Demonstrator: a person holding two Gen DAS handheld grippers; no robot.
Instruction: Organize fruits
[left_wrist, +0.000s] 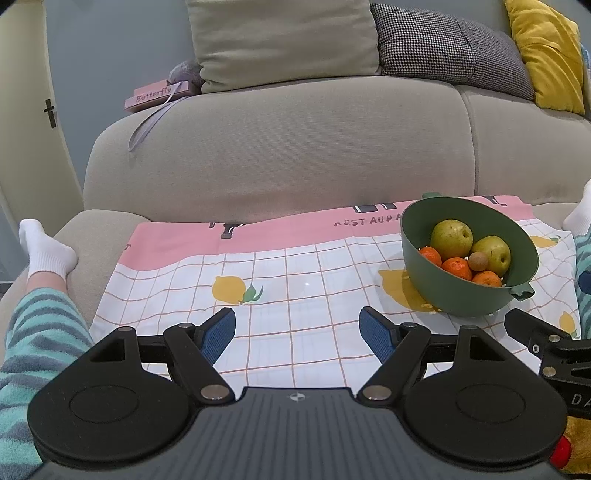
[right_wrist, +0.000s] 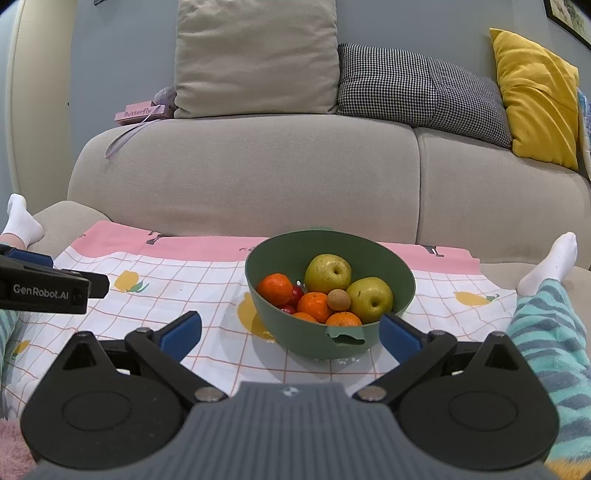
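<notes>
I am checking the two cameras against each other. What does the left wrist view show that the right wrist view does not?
Only the left wrist view shows the left gripper head-on, jaws open over bare cloth, with the bowl off to its right.

Only the right wrist view shows small red fruits between the oranges, the right gripper head-on, jaws open either side of the bowl, and a picture frame on the wall.

Both show the green bowl with two pears, oranges and a small brown fruit, the checked cloth and the sofa.

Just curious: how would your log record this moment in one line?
left gripper open, empty | right gripper open, empty | fruits in green bowl
</notes>
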